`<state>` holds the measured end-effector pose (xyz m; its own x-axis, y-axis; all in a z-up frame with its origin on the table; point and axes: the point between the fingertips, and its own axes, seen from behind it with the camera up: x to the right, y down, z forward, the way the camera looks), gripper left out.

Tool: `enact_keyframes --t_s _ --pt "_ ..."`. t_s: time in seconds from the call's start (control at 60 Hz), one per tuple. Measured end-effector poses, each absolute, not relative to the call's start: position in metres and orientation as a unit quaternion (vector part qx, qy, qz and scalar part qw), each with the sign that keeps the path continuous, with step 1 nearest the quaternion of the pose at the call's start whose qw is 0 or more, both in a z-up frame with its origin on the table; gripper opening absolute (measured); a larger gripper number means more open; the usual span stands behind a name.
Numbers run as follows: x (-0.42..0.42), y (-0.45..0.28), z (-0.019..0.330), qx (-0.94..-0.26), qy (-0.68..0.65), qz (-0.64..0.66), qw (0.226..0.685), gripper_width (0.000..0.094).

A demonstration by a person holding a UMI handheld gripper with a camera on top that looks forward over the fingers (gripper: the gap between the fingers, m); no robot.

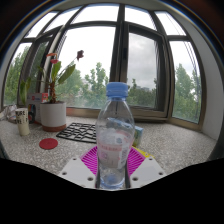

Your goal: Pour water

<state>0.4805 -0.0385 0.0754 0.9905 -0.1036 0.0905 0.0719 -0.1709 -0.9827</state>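
Note:
A clear plastic water bottle with a pale blue cap stands upright between my fingers, its body filling the gap. Both pink pads press against its sides, so my gripper is shut on the bottle. The bottle's base is near the fingers' roots and looks lifted off the stone counter. Water shows in its lower part. No cup or glass for the water is clearly in sight.
A white flowerpot with a green plant stands at the left near the window. A small white bottle and a red round lid lie ahead of it. A dark grid mat lies behind the bottle. Large windows rise beyond the counter.

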Motion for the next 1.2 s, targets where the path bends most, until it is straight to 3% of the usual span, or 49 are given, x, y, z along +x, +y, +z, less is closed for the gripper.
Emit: enact_keyframes --t_s 0.217,0.333,0.45,0.667,0.817,0.933,1.083,1.2 --pt "0.488 -0.041 0.079 -0.761 0.012 -0.112 0.639 0.0275" --pt "0.492 -0.042 0.112 -0.748 0.025 -0.172 0.64 0.0276" --pt "0.494 -0.043 0.169 -0.722 0.022 -0.278 0.634 0.0276" --pt "0.44 -0.014 0.312 -0.61 -0.089 -0.514 0.597 0.0278" --pt "0.342 0.032 0.372 -0.482 -0.268 -0.663 0.506 0.0277" --pt "0.26 0.072 0.367 -0.386 -0.402 -0.712 0.427 0.0278" --pt "0.17 0.113 0.328 -0.27 -0.535 -0.722 0.347 0.0281" --pt "0.115 0.127 0.285 -0.181 -0.614 -0.703 0.31 0.0281"
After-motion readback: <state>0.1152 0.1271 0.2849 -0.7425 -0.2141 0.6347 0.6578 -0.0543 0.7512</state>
